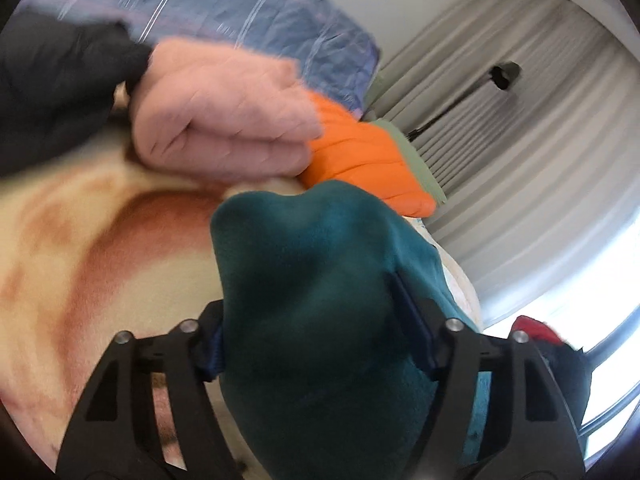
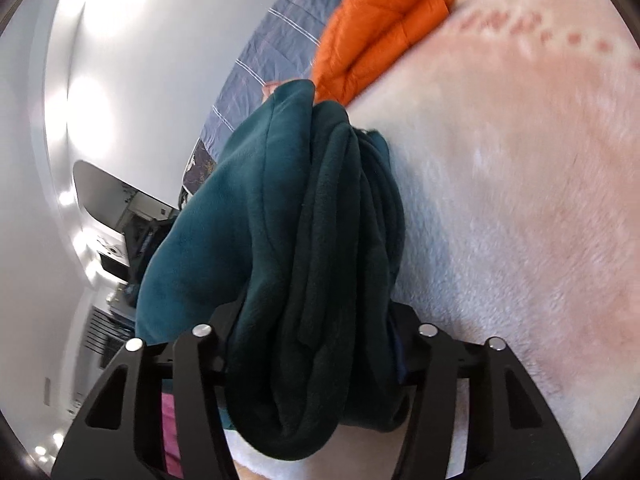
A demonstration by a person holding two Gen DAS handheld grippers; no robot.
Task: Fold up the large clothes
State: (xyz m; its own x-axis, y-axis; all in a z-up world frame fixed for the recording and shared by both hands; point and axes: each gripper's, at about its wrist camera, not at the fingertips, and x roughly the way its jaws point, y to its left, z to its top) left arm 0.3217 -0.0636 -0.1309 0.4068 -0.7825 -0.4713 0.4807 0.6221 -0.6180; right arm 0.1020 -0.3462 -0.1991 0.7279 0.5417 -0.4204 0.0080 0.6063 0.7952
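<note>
Teal fleece garment [image 2: 288, 264]: thick, plush, bunched in several folds. Clamped between both left tongs [image 1: 320, 344] and right tongs [image 2: 316, 344], above a cream-and-pink blanket [image 2: 520, 200]; folded orange jacket [image 2: 380, 28] lies beyond the tongs.

Teal fleece garment [image 2: 288, 248], soft and thick, bunched into several lengthwise folds. Gathered in 2 places, 1 bundle [image 1: 320, 300] rising in a rounded hump. Hangs over a fuzzy cream and pink blanket [image 2: 520, 200], near a folded orange jacket [image 2: 380, 28].
</note>
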